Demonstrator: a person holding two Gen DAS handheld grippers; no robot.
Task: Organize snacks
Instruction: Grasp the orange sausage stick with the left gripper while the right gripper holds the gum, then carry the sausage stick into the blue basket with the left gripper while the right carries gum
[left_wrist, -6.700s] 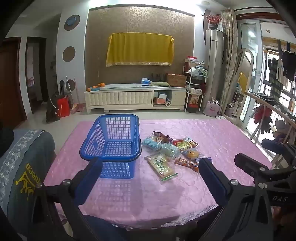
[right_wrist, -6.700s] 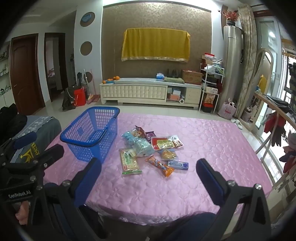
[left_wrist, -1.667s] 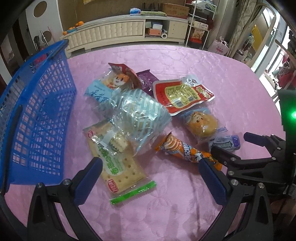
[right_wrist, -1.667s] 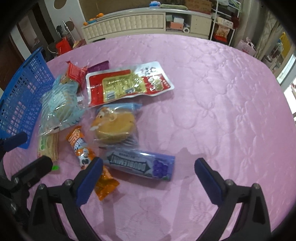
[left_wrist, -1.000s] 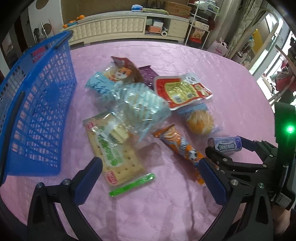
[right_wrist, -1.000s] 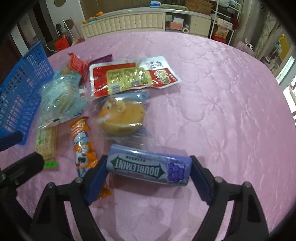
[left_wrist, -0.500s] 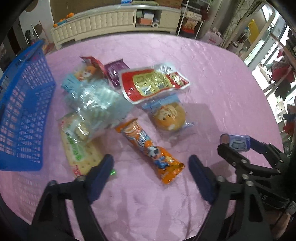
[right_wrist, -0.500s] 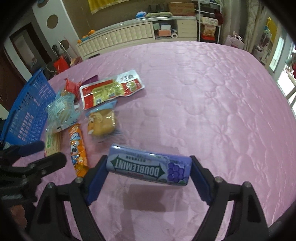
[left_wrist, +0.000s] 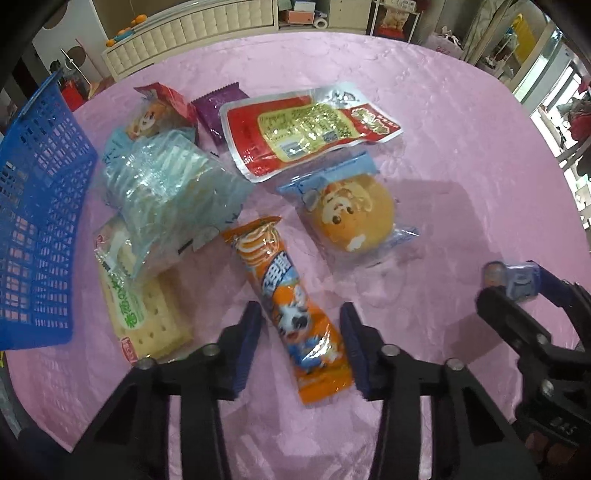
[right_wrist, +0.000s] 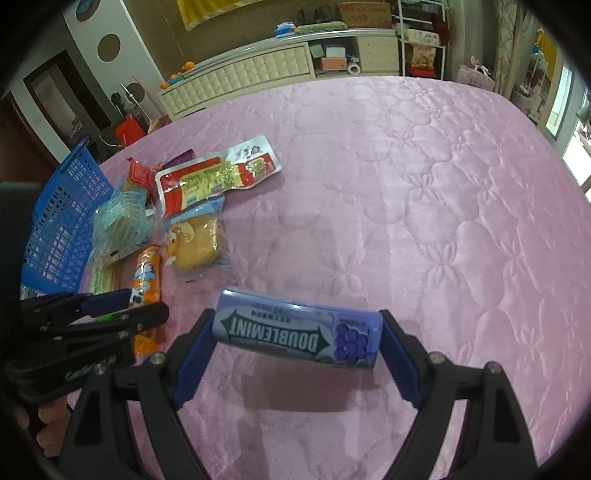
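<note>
Only the right wrist view shows the Doublemint gum pack (right_wrist: 295, 334) lengthwise, clamped in the right gripper (right_wrist: 297, 354) above the pink tablecloth (right_wrist: 424, 206). The left view shows the left gripper (left_wrist: 301, 338) closing around the orange snack stick (left_wrist: 291, 314), pads not yet touching. The blue basket (left_wrist: 37, 221) stands at the left; its inside is hidden.

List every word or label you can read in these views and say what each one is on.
"DOUBLEMINT": on the purple gum pack held in the right hand-held gripper.
Partial "Gen...": on the left hand-held gripper body, rest blurred.
Print on the orange snack stick, cracker pack and red pouch: unreadable.
</note>
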